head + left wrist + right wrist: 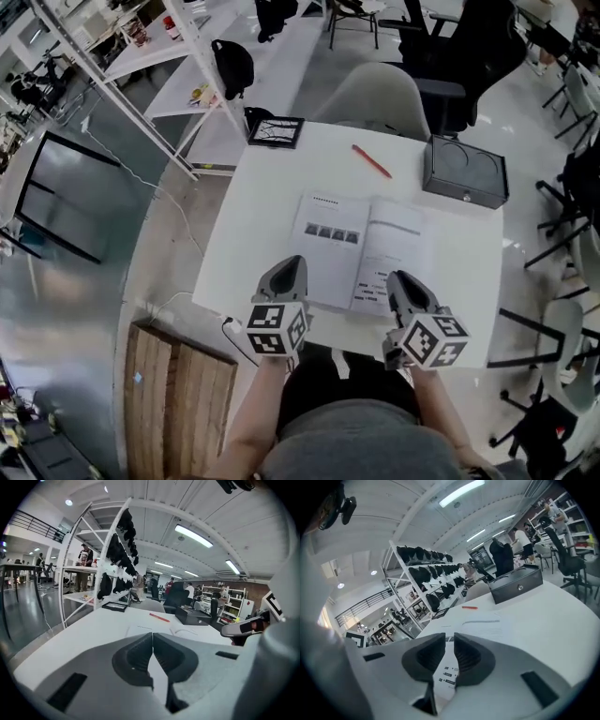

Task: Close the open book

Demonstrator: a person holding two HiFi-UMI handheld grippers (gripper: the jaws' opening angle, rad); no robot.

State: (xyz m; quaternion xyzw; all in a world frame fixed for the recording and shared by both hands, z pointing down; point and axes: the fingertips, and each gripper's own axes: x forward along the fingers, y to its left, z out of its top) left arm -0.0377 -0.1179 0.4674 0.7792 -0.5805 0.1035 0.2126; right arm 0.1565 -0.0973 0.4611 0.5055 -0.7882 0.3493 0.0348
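The open book [356,246] lies flat in the middle of the white table [281,187], both pages up. In the head view my left gripper [292,262] is at the left page's outer edge, near the front corner. Its jaws meet at the tips, with nothing between them [153,635]. My right gripper [401,277] hovers over the right page's near edge. A narrow gap shows between its jaws [450,636], and only the printed page [480,623] lies beyond and below them. In the left gripper view the book [157,630] lies just ahead.
A red pen [372,161] lies behind the book. A black box [465,171] sits at the table's far right corner and a black-framed tray [276,131] at the far left. A grey chair [375,94] stands behind the table. A wooden pallet [178,403] is on the floor at left.
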